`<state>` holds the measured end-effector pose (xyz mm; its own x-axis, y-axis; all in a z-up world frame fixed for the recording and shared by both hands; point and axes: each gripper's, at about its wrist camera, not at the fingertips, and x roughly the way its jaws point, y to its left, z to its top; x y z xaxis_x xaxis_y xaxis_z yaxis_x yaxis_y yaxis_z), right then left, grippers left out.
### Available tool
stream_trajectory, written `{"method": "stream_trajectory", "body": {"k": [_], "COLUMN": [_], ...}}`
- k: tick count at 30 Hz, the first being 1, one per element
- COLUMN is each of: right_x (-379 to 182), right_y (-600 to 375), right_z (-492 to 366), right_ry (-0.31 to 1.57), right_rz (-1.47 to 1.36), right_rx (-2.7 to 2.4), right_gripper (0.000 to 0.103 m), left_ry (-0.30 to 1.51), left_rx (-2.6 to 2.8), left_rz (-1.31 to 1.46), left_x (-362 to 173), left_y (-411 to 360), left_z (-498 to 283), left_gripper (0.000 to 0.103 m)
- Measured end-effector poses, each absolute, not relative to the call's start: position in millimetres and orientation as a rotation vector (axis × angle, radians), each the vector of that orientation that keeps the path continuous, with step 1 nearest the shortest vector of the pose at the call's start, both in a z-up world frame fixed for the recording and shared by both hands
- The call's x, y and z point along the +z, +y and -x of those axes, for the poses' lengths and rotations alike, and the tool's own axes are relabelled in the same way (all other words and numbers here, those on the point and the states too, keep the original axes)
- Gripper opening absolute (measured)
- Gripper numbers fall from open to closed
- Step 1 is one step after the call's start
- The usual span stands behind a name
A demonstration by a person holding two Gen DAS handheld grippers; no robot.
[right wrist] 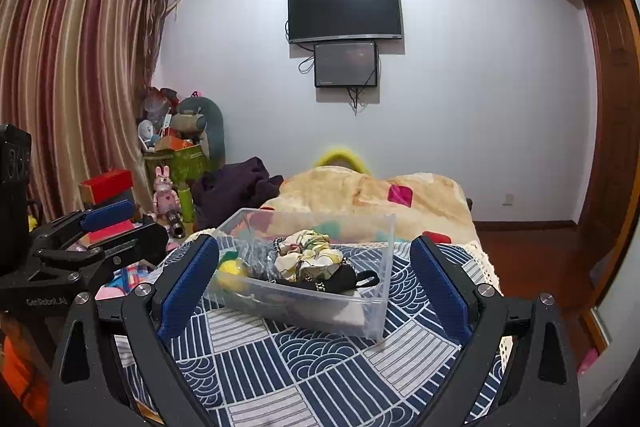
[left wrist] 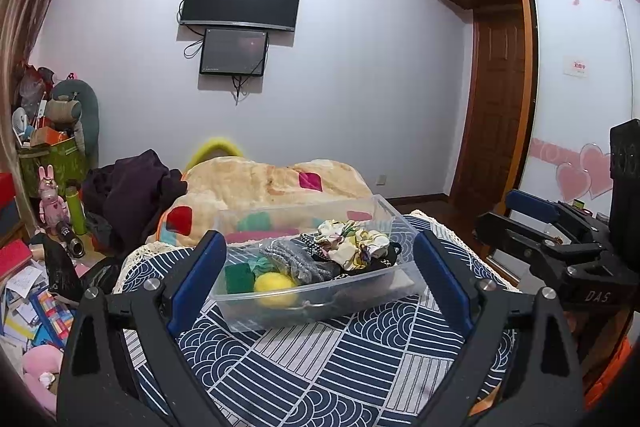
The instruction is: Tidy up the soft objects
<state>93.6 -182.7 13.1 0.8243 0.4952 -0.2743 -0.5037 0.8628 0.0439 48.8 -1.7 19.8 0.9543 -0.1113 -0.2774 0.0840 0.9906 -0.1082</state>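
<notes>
A clear plastic bin [left wrist: 240,307] stands on the blue-and-white patterned cover [left wrist: 320,379]. It holds a yellow ball [left wrist: 274,289], a green sponge [left wrist: 239,278], grey knit fabric [left wrist: 296,259], a floral scrunchie [left wrist: 354,243] and a black cloth item [left wrist: 384,259]. My left gripper [left wrist: 320,291] is open and empty, its blue pads either side of the bin, nearer the camera. My right gripper [right wrist: 316,291] is open and empty, framing the same bin [right wrist: 376,315]; the scrunchie [right wrist: 308,253], the ball [right wrist: 230,269] and the black item [right wrist: 340,281] show there.
A beige blanket [left wrist: 260,183] with coloured patches lies behind the bin. Dark clothes [left wrist: 132,191] are heaped at left. Toys, boxes and books crowd the floor at left [left wrist: 40,287]. A wardrobe [left wrist: 568,87] stands at right. Each gripper shows at the other view's edge [left wrist: 568,239], [right wrist: 80,247].
</notes>
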Motion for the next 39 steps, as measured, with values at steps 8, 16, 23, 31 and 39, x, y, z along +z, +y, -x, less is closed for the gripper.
{"method": "stream_trajectory", "body": {"k": [8, 16, 23, 31, 39], "right_x": [14.7, 14.7, 15.5, 15.6, 16.4], "right_y": [-183.6, -184.9, -185.5, -184.7, -184.5], "right_z": [-92.5, -91.4, -91.2, -89.8, -89.3], "right_ry": [0.276, 0.276, 0.273, 0.273, 0.273], "right_rz": [0.025, 0.017, 0.010, 0.011, 0.007], "right_rx": [0.531, 0.530, 0.532, 0.538, 0.535], "right_gripper": [0.096, 0.096, 0.096, 0.096, 0.096], "left_ry": [0.286, 0.282, 0.279, 0.273, 0.270], "left_rx": [-0.105, -0.114, -0.115, -0.110, -0.114], "left_rz": [0.090, 0.084, 0.085, 0.081, 0.095], "left_x": [19.8, 19.3, 19.0, 18.3, 19.5], "left_y": [-2.7, -6.2, -8.1, -10.8, -6.2], "left_z": [-48.0, -47.4, -47.8, -46.8, -46.2], "left_gripper": [0.096, 0.098, 0.100, 0.102, 0.102]}}
